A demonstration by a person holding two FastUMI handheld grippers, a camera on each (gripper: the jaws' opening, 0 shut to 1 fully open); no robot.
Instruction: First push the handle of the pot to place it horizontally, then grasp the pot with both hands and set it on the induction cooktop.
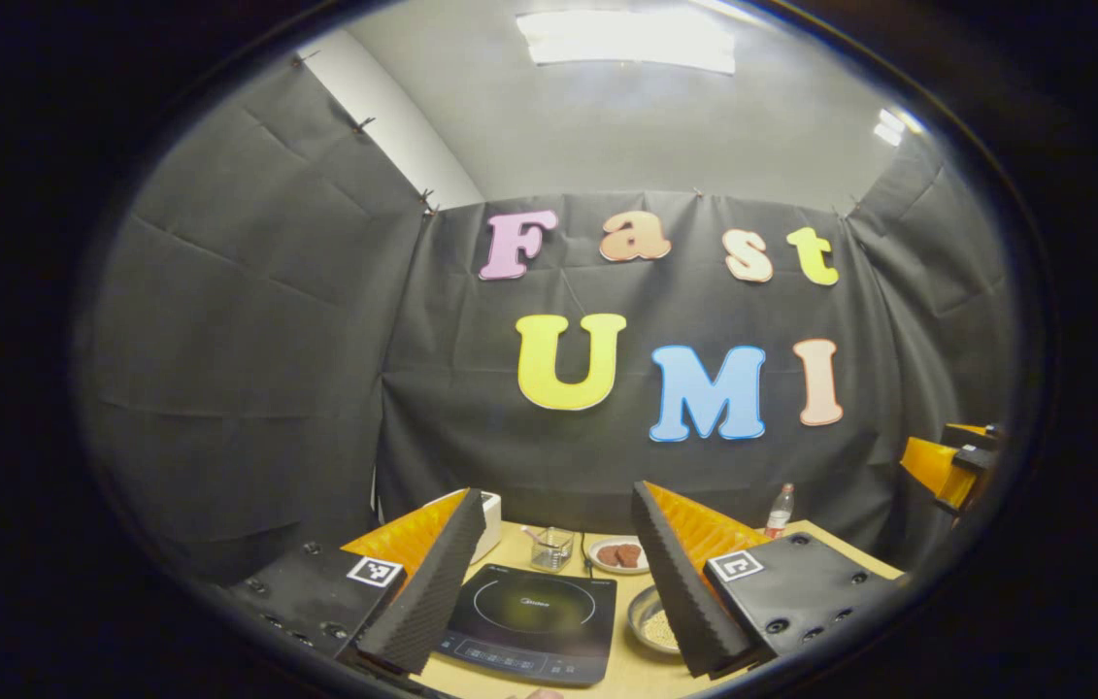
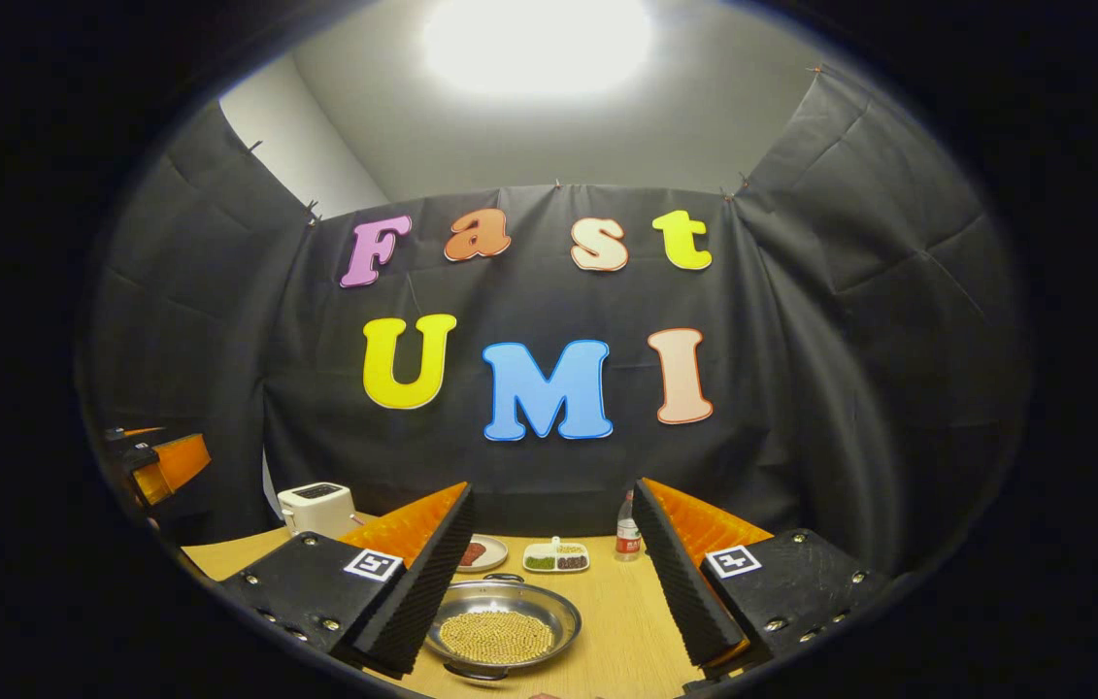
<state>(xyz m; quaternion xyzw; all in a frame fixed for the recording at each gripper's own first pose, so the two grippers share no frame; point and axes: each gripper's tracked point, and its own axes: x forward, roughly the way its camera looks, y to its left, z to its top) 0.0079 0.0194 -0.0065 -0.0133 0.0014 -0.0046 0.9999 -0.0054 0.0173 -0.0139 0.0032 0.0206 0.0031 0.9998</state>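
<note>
In the right gripper view, a shallow steel pot [image 2: 500,626] full of small yellow beans sits on the wooden table between my fingers. One small handle [image 2: 503,579] is on its far rim and another on its near rim. My right gripper [image 2: 553,490] is open above it, holding nothing. In the left gripper view, the black induction cooktop [image 1: 529,621] lies flat ahead, with the pot [image 1: 653,621] just to its right, partly hidden by one finger. My left gripper [image 1: 556,500] is open and holds nothing.
Behind the cooktop stand a glass cup [image 1: 551,549], a plate of brown pieces [image 1: 618,555], a bottle [image 1: 779,512] and a white appliance [image 2: 317,507]. A divided dish [image 2: 556,558] lies beyond the pot. Black cloth walls close in the table.
</note>
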